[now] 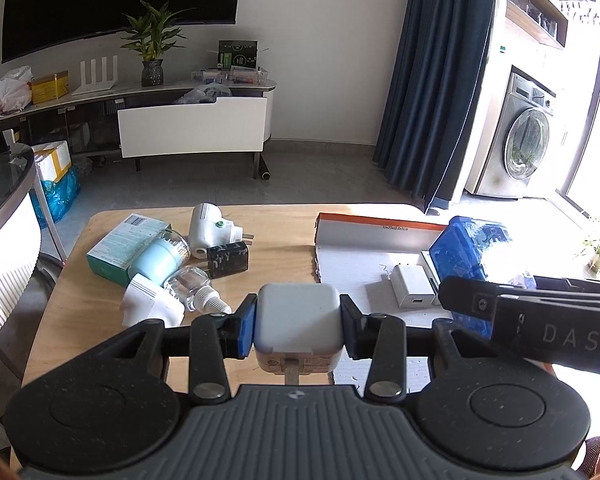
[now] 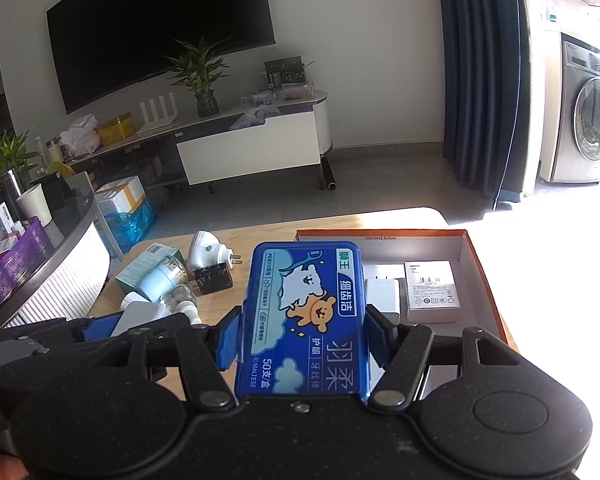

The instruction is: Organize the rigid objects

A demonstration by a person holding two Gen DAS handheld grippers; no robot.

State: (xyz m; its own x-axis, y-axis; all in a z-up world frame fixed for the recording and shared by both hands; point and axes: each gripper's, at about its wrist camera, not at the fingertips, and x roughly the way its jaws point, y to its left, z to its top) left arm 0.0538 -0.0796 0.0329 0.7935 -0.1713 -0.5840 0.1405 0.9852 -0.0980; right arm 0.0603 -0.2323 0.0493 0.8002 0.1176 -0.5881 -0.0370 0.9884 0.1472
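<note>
My left gripper (image 1: 298,322) is shut on a white plug adapter (image 1: 298,320), held above the wooden table (image 1: 80,320) by the near left edge of the open cardboard box (image 1: 340,268). My right gripper (image 2: 300,332) is shut on a blue floss-pick box (image 2: 304,312), held over the cardboard box (image 2: 480,264); the blue box also shows in the left wrist view (image 1: 466,248). A white charger (image 1: 410,286) and a white carton (image 2: 430,290) lie inside the cardboard box.
On the table's left lie a teal carton (image 1: 120,246), a pale blue jar (image 1: 160,258), a white plug-in device (image 1: 210,228), a black charger (image 1: 228,260), a clear bottle (image 1: 194,286) and a white block (image 1: 150,300). A glass side table (image 2: 40,248) stands at left.
</note>
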